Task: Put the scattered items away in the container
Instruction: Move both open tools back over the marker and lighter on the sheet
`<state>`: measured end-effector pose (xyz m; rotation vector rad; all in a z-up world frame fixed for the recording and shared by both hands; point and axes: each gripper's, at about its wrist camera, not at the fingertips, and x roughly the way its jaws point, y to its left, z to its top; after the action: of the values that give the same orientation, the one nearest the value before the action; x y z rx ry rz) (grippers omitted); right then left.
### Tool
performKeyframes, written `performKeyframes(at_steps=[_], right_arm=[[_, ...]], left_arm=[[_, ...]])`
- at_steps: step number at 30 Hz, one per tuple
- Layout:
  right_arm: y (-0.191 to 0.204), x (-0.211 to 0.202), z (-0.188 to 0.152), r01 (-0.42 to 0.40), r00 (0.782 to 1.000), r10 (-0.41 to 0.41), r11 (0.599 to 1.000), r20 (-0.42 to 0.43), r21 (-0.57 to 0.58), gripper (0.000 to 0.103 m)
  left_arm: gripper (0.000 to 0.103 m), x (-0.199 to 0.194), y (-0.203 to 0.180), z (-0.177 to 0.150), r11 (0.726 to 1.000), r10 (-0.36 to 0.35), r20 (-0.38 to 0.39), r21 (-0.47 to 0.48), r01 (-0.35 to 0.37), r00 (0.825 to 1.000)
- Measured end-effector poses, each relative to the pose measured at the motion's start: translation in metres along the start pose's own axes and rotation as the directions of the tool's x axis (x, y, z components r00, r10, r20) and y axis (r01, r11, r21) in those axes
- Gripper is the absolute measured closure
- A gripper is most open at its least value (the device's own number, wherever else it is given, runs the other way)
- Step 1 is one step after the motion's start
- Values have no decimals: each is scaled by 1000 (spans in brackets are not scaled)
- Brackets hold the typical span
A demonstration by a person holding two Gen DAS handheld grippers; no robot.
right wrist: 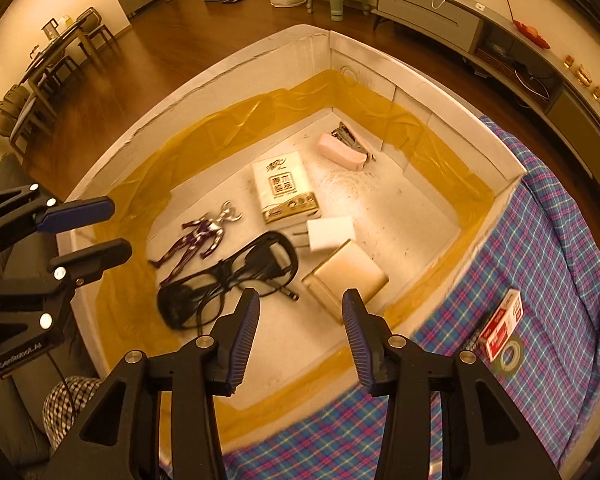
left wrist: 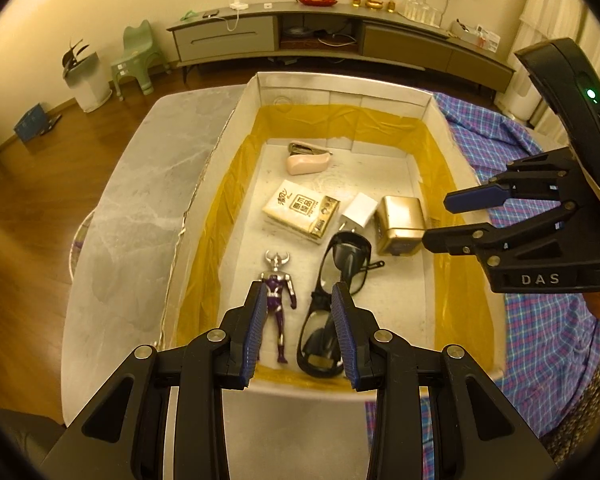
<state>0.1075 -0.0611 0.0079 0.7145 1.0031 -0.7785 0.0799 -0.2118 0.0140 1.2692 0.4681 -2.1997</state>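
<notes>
A white foam box lined with yellow tape holds a pink stapler, a tissue pack, a white charger, a gold box, black glasses and a purple-silver toy figure. My left gripper hovers open over the figure and glasses, with nothing between its pads. My right gripper hangs open and bare over the box's near side, above the glasses and gold box. On the plaid cloth outside lie a red-white carton and a tape roll.
The box stands on a grey marble table, half covered by the plaid cloth. Behind it are wooden floor, a long TV cabinet, a green stool and a white bin. The right gripper hangs at the box's right wall.
</notes>
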Motion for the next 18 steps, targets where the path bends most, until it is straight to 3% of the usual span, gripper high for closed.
performKeyframes(at_steps=[18], right_arm=[[30,-68,-70,67,991,-56,994,124,-87,56]], left_arm=[[67,-51,-62,-35,995,-26,-2,92,26,1000]])
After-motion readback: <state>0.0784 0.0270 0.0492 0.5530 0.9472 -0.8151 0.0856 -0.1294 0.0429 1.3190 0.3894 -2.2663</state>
